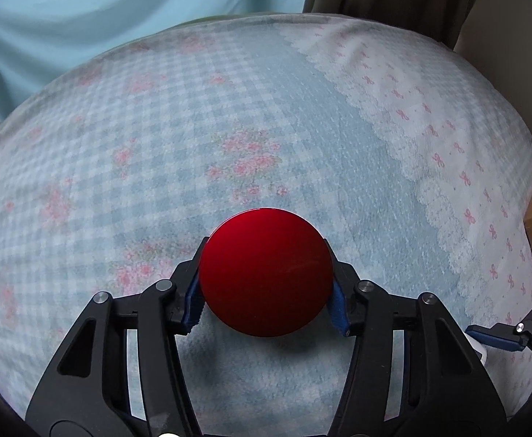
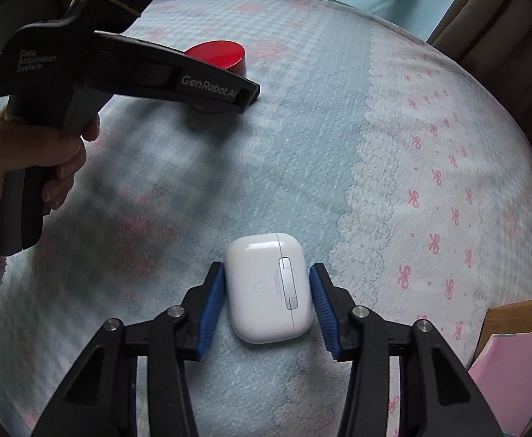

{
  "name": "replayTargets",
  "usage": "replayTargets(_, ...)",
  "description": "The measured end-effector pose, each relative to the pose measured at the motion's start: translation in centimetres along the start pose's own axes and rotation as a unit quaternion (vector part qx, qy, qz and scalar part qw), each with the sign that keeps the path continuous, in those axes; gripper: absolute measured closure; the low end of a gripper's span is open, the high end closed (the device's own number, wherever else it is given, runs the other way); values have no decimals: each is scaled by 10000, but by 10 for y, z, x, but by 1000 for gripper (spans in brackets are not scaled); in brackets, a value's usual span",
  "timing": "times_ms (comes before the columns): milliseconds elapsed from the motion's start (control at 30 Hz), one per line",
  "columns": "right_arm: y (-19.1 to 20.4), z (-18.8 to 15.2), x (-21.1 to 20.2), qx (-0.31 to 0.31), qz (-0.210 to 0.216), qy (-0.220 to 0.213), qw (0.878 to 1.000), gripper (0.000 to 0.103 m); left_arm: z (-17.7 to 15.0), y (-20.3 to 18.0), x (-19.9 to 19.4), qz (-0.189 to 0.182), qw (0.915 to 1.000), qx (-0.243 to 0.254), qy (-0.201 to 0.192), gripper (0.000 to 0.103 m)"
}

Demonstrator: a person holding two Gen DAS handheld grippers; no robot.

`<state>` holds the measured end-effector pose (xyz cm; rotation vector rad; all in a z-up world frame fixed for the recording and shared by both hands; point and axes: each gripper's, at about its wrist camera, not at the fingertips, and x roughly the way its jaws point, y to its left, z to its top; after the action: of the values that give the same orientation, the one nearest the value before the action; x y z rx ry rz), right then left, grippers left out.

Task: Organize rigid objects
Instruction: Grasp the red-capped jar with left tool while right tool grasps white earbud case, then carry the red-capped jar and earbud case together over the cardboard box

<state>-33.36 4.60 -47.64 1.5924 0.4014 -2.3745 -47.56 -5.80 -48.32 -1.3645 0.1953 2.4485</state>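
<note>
On a bed-like padded surface covered by one blue checked cloth [image 1: 200, 116] with pink flowers and a lace-and-bow border lie two rigid things: one red round tin [image 1: 265, 272] and one white earbud case [image 2: 268, 287]. From the left wrist camera, the left tool [image 1: 266, 291] is clenched on the tin, its two blue pads pressing the tin's left and right edges, so the red lid fills the space between them. At the lower right edge of that view, one tip of the right tool [image 1: 502, 337] shows, with a sliver of white beside it. From the right wrist camera, the right tool [image 2: 267, 295] straddles the earbud case, which lies flat on the cloth with its hinge side up; the left pad [image 2: 213, 304] sits right against the case's side, while a thin gap shows between the right pad and the case, so the tool reads as released rather than gripping. Farther back and to the left in that view, the left tool's black body [image 2: 138, 73] hides most of the tin, and one bare hand [image 2: 36, 160] wraps its handle. One brown cardboard edge [image 2: 517, 313] and one pink sheet [image 2: 517, 375] show at the lower right, off the cloth.
</note>
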Motion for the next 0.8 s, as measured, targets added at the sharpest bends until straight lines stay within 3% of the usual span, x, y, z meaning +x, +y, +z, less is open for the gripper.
replayTargets(433, 0, -5, -35, 461, 39, -240, 9986, 60, 1, -14, -48, -212, 9996, -74, -157, 53)
replayTargets(800, -25, -17, -152, 1440, 127, -522, 9881, 60, 11, -41, -185, -536, 9973, 68, -492, 53)
